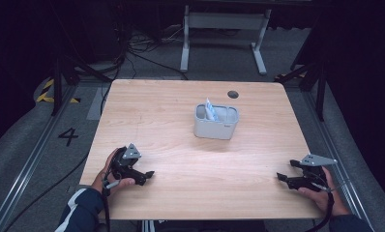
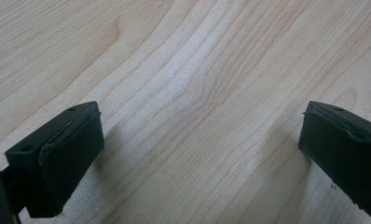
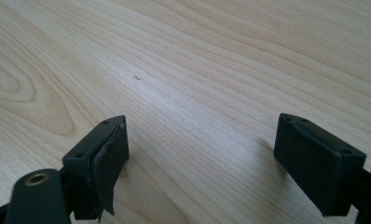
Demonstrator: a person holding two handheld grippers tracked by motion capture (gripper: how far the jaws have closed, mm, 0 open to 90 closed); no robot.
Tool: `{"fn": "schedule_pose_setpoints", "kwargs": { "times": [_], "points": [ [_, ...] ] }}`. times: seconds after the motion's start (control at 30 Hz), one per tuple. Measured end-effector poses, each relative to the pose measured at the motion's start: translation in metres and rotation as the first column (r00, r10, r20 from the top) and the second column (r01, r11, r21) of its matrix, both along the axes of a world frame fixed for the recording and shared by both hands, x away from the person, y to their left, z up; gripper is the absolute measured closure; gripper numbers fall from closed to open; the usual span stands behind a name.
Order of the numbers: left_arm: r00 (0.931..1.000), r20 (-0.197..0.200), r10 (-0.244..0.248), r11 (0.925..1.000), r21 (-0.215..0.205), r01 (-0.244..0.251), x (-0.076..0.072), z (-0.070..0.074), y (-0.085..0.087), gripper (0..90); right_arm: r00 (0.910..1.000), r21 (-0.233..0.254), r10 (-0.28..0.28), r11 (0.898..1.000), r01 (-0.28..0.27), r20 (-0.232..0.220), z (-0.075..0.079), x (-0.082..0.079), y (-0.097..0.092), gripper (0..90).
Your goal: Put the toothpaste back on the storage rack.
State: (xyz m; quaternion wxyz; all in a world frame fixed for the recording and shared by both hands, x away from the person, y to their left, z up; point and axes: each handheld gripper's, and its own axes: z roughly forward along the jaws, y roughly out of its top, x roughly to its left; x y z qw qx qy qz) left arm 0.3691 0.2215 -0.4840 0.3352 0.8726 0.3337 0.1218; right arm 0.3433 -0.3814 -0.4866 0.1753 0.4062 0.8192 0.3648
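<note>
Dark curtains and a grey floor with trailing cables surround the pale wooden desk (image 1: 132, 125). Near its front left corner the left hand-held gripper (image 1: 151, 174) rests low on the wood, jaws spread wide apart with only bare grain between them, likely a waiting pose. Ahead of it and off to its right, well apart from both tools, stands the grey bin (image 1: 216, 123) with a white-and-blue packet (image 1: 210, 110) poking upright from its left compartment. Farther right, the right hand-held gripper (image 1: 281, 176) lies near the front right corner, jaws likewise parted and empty, pointing inward, probably ready to reach for the bin.
</note>
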Motion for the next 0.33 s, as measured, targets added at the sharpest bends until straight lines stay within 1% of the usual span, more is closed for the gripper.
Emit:
{"fn": "schedule_pose_setpoints", "kwargs": {
  "times": [0.33],
  "points": [
    [1.0000, -0.001, 0.002, 1.0000, -0.001, -0.002, -0.0001, 0.0000, -0.0001, 0.4, 1.0000, 0.000, -0.003, 1.000, 0.003, 0.002, -0.0001, -0.0002, 0.0001, 18.2]
  ]
}}
